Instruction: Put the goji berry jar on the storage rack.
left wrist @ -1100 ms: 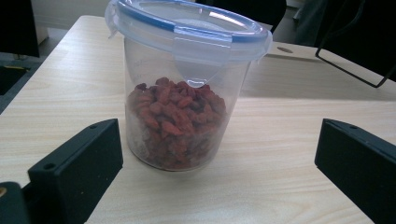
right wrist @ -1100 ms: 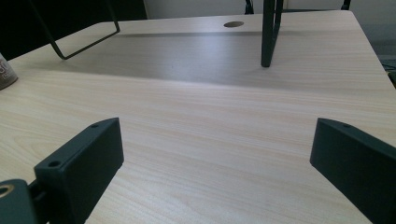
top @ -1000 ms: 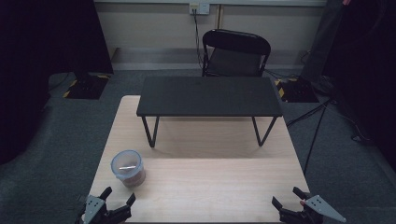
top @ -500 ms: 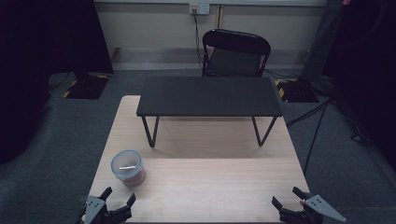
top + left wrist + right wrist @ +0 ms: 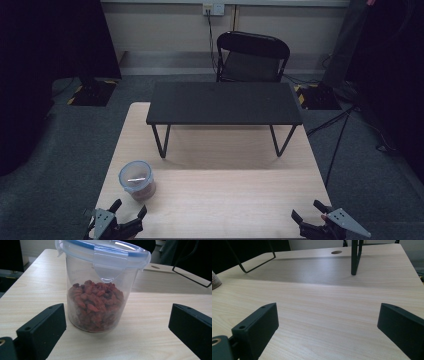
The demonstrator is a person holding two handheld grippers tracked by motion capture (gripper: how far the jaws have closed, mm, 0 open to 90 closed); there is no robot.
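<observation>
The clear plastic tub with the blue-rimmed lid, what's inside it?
The tub holds reddish dried pieces, piled to roughly half its height and visible through the clear wall. The lid is clipped on. Whether anything lies buried under the pile cannot be seen.

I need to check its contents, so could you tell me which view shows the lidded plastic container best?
The left gripper view: the container stands close, red dried fruit visible. The high view shows it small from above; the right gripper view catches just an edge.

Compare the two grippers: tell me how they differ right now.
The left gripper faces the lidded container of reddish dried fruit; the right gripper faces bare wooden table. The left gripper sits at the table's near left corner, the right gripper at its near right. Both are open, holding nothing.
</observation>
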